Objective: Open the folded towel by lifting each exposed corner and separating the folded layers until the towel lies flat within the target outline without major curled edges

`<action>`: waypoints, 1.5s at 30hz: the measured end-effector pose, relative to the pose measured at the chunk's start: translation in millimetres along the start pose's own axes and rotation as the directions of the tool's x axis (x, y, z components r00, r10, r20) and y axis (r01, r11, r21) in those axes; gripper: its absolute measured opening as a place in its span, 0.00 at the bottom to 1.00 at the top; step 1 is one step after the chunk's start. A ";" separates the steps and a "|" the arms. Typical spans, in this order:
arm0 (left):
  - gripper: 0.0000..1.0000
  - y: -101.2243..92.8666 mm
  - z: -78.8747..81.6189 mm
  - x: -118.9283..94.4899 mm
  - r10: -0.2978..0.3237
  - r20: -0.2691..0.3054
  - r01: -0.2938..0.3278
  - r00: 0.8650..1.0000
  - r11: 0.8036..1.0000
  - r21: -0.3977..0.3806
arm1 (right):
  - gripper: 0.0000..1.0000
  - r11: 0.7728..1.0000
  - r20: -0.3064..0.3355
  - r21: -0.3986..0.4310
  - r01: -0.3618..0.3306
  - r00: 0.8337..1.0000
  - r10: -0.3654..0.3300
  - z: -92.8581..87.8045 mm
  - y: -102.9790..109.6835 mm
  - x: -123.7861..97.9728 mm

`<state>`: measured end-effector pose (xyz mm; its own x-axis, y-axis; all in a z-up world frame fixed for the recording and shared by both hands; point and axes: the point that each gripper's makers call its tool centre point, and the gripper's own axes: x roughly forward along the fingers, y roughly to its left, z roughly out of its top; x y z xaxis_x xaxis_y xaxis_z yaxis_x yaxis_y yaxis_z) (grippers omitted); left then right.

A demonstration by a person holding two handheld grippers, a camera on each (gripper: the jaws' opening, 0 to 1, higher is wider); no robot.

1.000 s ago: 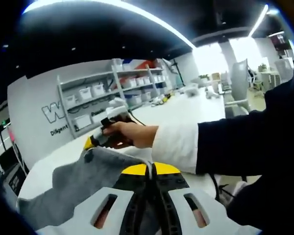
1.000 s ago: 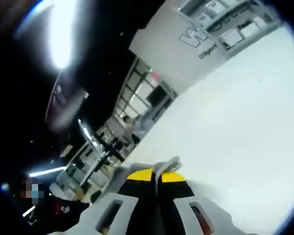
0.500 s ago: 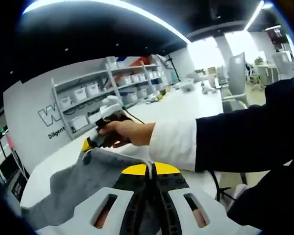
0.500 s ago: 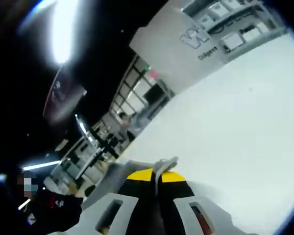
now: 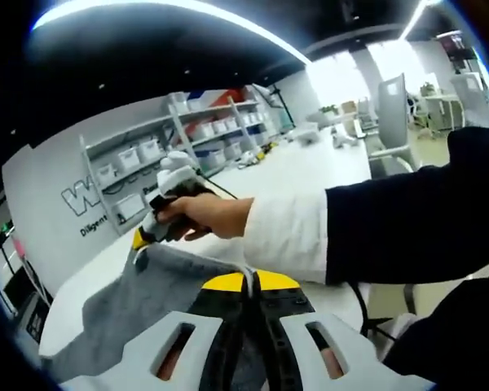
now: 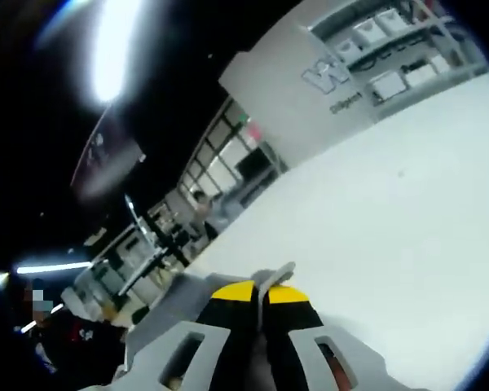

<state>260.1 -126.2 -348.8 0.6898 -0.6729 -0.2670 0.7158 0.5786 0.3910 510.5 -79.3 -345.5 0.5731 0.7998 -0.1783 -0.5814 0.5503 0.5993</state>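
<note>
The white table (image 5: 310, 175) is the biggest thing: in the left gripper view it runs far toward the bright windows, and in the right gripper view it spreads wide under the tilted camera. Behind it stands a grey wall with large letters and a shelf unit (image 5: 204, 134) that carries white boxes. The grey towel (image 5: 138, 305) is lifted off the table and hangs stretched between the two grippers; in the left gripper view its cloth spreads to the left of the jaws and falls down toward the table edge. A person's arm in a dark sleeve (image 5: 407, 220) with a white cuff crosses this view from the right, and the hand (image 5: 204, 216) holds the right gripper (image 5: 140, 244), whose yellow tip bites the far corner of the towel. The left gripper (image 5: 251, 281) has its jaws pressed together on the near edge of the towel, with a thin fold of cloth rising between the yellow tips. In the right gripper view the jaws are also closed, and a small grey corner of the towel sticks out between the tips.
</note>
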 end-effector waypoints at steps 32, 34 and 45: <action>0.02 -30.7 13.5 41.0 -0.077 -0.007 0.077 0.997 0.997 -0.030 | 0.00 0.997 0.040 -0.070 0.042 0.998 -0.039 26.7 -39.4 -37.2; 0.02 -32.9 14.9 43.4 -0.087 -0.004 0.087 0.996 0.995 -0.041 | 0.00 0.994 0.036 -0.096 0.056 0.998 -0.053 24.3 -42.0 -40.1; 0.03 -47.3 23.3 57.4 -0.111 -0.006 0.111 0.994 0.993 -0.027 | 0.00 0.993 0.033 -0.100 0.063 0.998 -0.060 25.8 -54.7 -57.7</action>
<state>263.2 -203.0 -362.1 0.6066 -0.7302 -0.3143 0.7906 0.5124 0.3354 524.1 -161.7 -347.8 0.6256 0.7572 -0.1877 -0.5992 0.6205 0.5059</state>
